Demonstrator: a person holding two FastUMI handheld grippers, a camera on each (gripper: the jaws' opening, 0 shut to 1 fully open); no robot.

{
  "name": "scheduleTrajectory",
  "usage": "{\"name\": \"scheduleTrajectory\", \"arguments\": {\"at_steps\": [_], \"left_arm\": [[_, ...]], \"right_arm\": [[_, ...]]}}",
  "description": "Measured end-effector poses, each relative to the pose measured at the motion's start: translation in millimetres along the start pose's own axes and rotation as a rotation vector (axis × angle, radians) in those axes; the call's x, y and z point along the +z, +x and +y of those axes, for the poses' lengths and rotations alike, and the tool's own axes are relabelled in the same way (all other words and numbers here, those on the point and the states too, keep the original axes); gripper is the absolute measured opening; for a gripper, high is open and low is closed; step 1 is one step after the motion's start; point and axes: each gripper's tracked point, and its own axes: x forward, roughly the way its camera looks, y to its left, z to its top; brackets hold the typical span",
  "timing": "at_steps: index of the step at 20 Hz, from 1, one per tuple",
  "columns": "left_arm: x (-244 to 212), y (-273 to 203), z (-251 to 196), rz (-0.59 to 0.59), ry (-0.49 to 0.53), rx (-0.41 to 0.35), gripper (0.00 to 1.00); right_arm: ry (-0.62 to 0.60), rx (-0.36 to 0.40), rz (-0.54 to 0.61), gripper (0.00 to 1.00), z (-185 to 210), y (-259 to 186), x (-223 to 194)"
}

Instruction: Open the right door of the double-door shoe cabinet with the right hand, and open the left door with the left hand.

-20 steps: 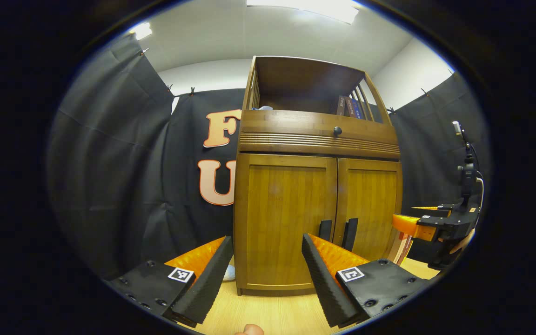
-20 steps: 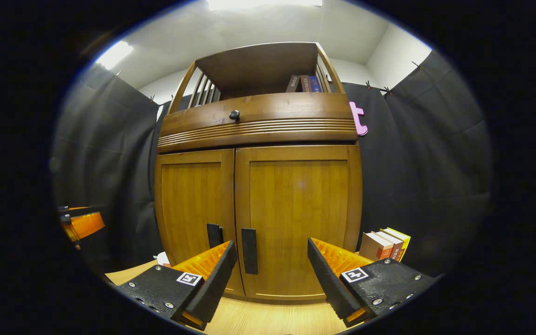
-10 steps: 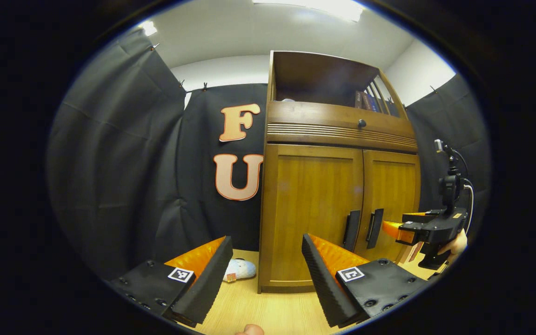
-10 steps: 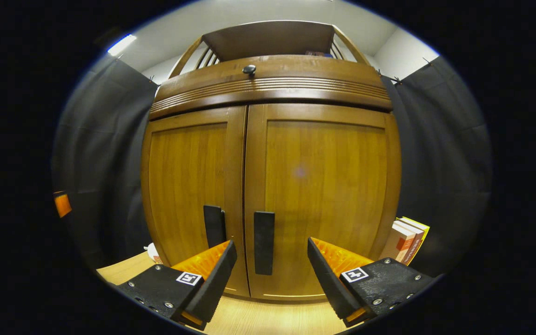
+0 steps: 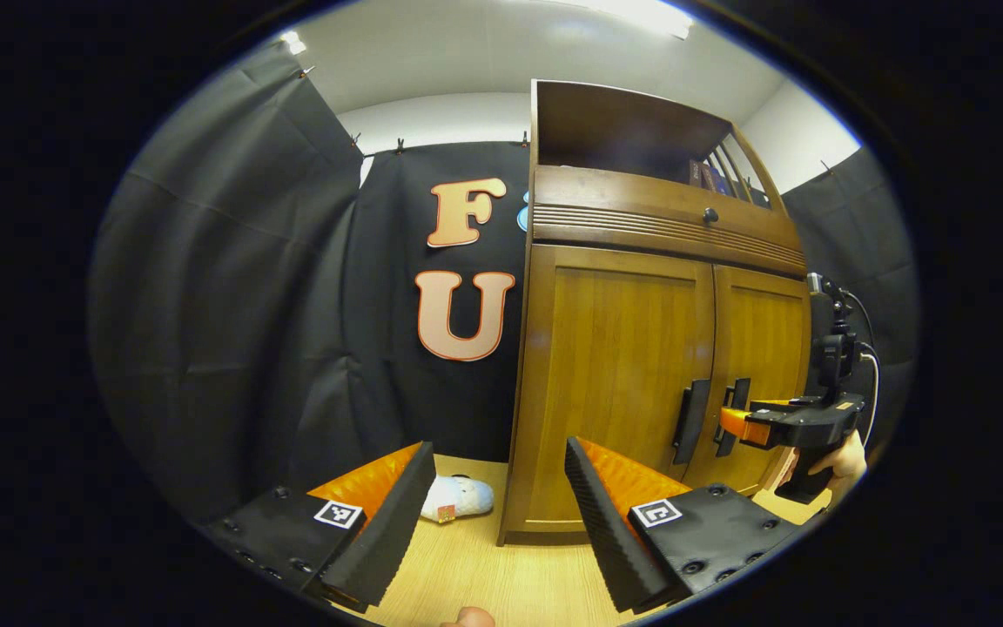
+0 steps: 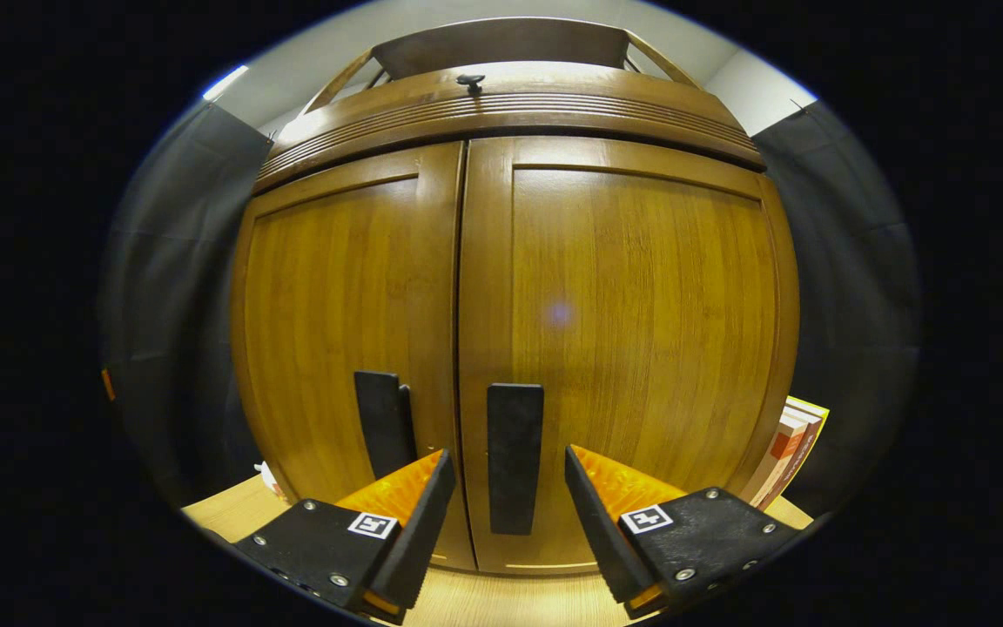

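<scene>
Right tongs [image 6: 501,488] gape wide around the right door's handle [image 6: 514,457], untouched; left tongs [image 5: 493,496] wide, doors shut.

Your right gripper [image 6: 508,496] faces the shoe cabinet [image 6: 510,287], its fingers either side of the right door's handle [image 6: 514,457]; the left door's handle [image 6: 382,422] just beside. Books [image 6: 787,448] stand by the cabinet's right side, a plush toy [image 5: 458,498] lies at its left.

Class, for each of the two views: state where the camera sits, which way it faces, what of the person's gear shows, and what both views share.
Left gripper view: rides the left gripper, facing the cabinet's left corner; a hand holds the right gripper by the handles.
Right gripper view: rides the right gripper, squarely facing the right door handle.
Shared: both closed doors and handles.
</scene>
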Motion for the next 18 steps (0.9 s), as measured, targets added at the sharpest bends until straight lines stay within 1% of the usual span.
{"name": "scheduleTrajectory", "arguments": {"at_steps": [1,2,3,4,5,6,7,9,10,11,12,14,15,16,18], "left_arm": [[-1,1,1,0.006,-0.004,0.0,0.93],[-4,1,2,0.011,-0.008,0.002,0.93],[-5,2,3,0.015,-0.011,0.004,0.93],[-6,1,4,0.019,-0.011,0.008,0.93],[-7,1,4,0.022,-0.01,0.012,0.96],[-7,2,6,0.025,-0.005,0.017,0.93],[-7,2,6,0.028,0.003,0.021,0.93],[-5,3,7,0.027,0.018,0.03,0.93],[-5,4,7,0.024,0.02,0.033,0.96],[-4,3,6,0.023,0.021,0.033,0.97],[-4,3,6,0.023,0.02,0.032,0.96],[-3,2,5,0.022,0.018,0.033,0.94],[-2,2,5,0.023,0.017,0.033,0.94],[-1,2,4,0.024,0.016,0.031,0.93],[1,1,2,0.026,0.018,0.028,0.93]], "right_arm": [[0.003,0.001,0.004,0.74,0,2,-2],[0.003,0.002,0.007,0.71,0,5,-2],[0.003,0.003,0.007,0.67,1,7,-3],[0.005,0.005,0.008,0.7,2,8,-4],[0.007,0.011,0.01,0.6,3,9,-6],[0.011,0.011,0.013,0.5,4,11,-7],[0.009,0.0,0.009,0.48,3,11,-6],[0.014,-0.007,0.006,0.41,0,12,-6],[0.022,-0.005,0.008,0.38,1,11,-6],[0.029,-0.003,0.012,0.36,1,12,-8],[0.036,-0.001,0.014,0.3,1,11,-7],[0.045,0.004,0.015,0.34,0,10,-9],[0.05,0.009,0.014,0.27,1,9,-9],[0.065,0.014,0.009,0.3,1,6,-8],[0.077,0.03,0.001,0.28,2,-5,-8]]}}
